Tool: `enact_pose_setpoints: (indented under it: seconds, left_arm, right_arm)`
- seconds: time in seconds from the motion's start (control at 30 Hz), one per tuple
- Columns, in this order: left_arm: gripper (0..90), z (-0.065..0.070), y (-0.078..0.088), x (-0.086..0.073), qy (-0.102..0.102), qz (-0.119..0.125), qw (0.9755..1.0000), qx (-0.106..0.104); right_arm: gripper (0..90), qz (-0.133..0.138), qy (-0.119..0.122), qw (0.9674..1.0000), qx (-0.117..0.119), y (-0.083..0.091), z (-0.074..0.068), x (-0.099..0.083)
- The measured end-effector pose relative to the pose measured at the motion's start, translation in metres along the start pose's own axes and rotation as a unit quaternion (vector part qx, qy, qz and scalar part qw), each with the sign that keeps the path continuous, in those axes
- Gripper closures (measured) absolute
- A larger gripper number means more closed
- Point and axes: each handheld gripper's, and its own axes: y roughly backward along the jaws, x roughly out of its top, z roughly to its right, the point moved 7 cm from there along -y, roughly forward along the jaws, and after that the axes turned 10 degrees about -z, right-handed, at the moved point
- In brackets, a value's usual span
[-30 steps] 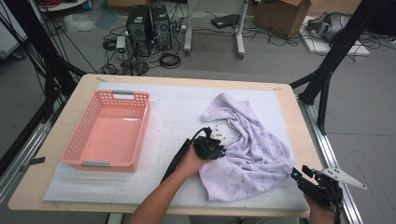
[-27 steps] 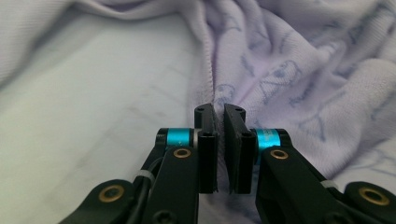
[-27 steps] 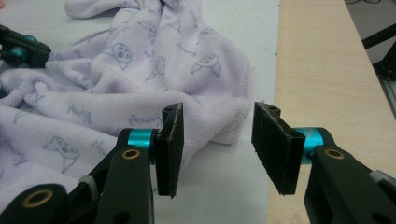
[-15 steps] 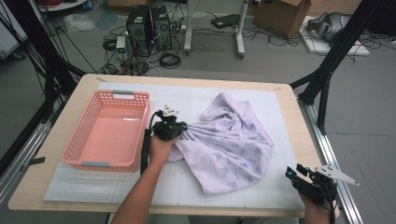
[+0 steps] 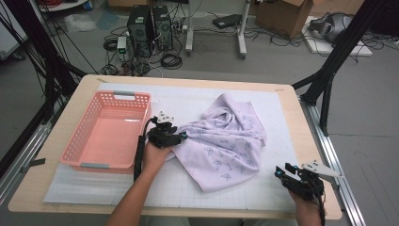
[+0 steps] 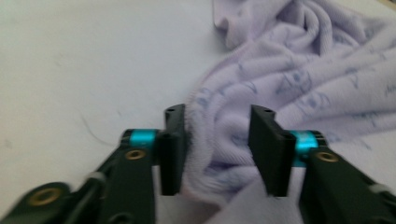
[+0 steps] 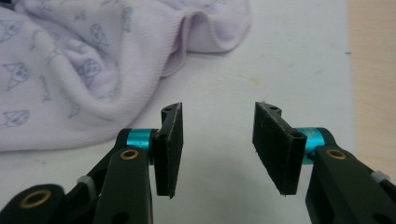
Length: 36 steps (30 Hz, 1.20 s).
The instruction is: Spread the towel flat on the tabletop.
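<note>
cloth: a lavender printed towel, lying crumpled in the middle of the white mat, just right of the pink basket.
handling: judged light, limp and soft; it should drape and bunch, not slide or break.
where to take hold: a hemmed edge or corner, such as the rolled hem in the right gripper view; a pinch on the middle only lifts a lump.
texture: fleecy knit with small blue motifs and a stitched border.
left gripper: jaws have just been opening; a fold of towel sits between them, loose, touching one pad.
right gripper: jaws apart, empty, over bare mat near the towel's lower corner.
basket: rigid perforated plastic, empty.
</note>
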Motion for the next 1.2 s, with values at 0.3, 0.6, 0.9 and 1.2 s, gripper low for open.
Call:
enact_pose_setpoints:
  seconds: [0.3, 0.6, 0.9, 1.2]
  left_arm:
    - [44.5, 0.01, -0.009, -0.015, -0.013, -0.028, 0.9995, 0.004]
    - [75.7, 0.027, 0.008, -0.023, -0.018, -0.031, 0.9989, -0.031]
    - [77.3, 0.082, 0.027, -0.029, -0.062, 0.008, 0.991, -0.119]
    - [55.3, 0.062, 0.027, -0.023, -0.004, 0.04, 0.9961, -0.078]
  right_arm:
    - [51.0, -0.057, 0.072, 0.9949, 0.042, -0.041, -0.054, 0.003]
    - [83.6, -0.061, 0.057, 0.9947, 0.06, -0.035, -0.039, 0.009]
    - [83.1, -0.066, 0.016, 0.9958, -0.06, 0.009, 0.03, 0.004]
    - [63.0, -0.023, 0.014, 0.9989, -0.038, 0.011, 0.016, 0.012]
